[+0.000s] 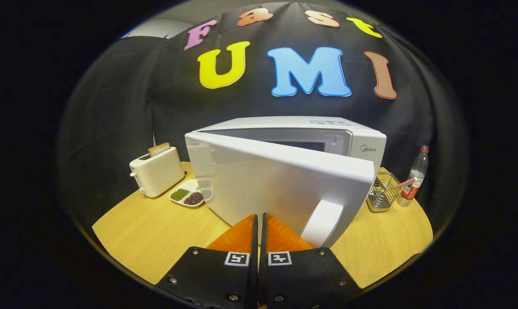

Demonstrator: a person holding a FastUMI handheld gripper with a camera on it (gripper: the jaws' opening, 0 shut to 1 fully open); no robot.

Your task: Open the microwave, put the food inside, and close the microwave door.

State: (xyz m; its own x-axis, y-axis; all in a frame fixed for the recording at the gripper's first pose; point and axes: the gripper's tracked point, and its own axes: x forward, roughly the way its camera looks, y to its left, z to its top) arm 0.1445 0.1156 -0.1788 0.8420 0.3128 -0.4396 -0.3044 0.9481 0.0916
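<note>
Your tool (259,216) has its two fingers (242,236) pressed together with nothing between them, their tips right up against the outer face of the microwave door (276,184). That door stands partly ajar, hinged on the left, its free edge with the white handle (323,223) swung out toward you just to the right of the fingers. Behind it you can see the white microwave (327,137) body and a slice of its cavity above the door's top edge; whether any food sits inside you cannot tell. On the wooden worktop (156,231) to the left of the door lies a white divided dish (188,193) holding green and dark beans, touching or nearly touching the door's hinged side. Further left stands a cream toaster (158,171) with a slice of bread (158,149) sticking up from its slot. To the right of the microwave you have a wire mesh holder (381,195) and, beside it, a clear bottle (414,178) with a red label.
</note>
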